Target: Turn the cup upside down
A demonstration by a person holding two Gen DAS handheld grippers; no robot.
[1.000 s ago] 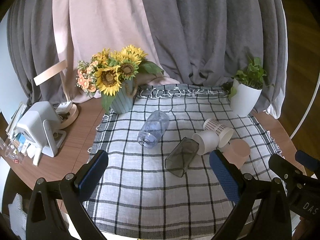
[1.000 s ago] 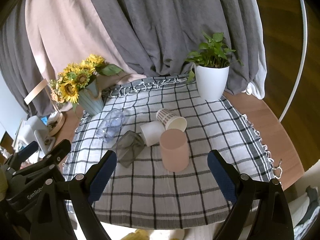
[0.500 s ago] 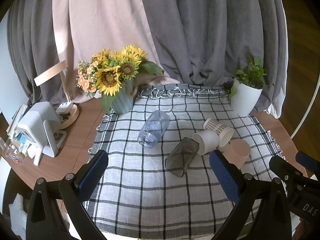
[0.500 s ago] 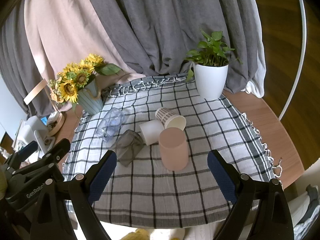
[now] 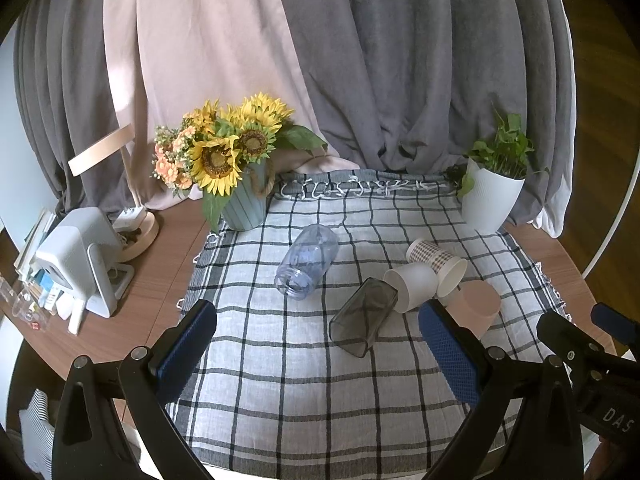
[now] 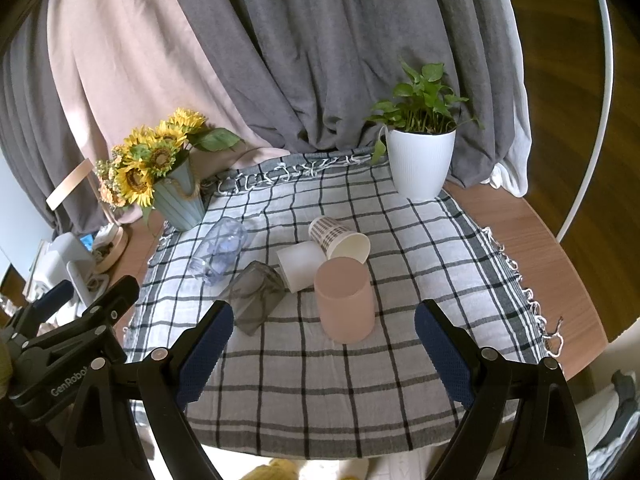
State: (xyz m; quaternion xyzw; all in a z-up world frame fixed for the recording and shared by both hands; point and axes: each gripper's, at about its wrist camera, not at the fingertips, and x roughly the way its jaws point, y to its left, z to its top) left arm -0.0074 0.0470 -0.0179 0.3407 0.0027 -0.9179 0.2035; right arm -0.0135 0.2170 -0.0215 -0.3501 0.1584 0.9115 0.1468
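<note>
The pink cup [image 6: 345,300] stands mid-cloth, flat end up, touching the white cup [image 6: 301,266] just behind. Both the right gripper [image 6: 324,350] and left gripper [image 5: 318,354] hang wide apart, empty. Risk: a reach nudges that crowded cluster, rolling the smoky tumbler [image 6: 256,296]. Against a second ago, barely anything shifts.
</note>
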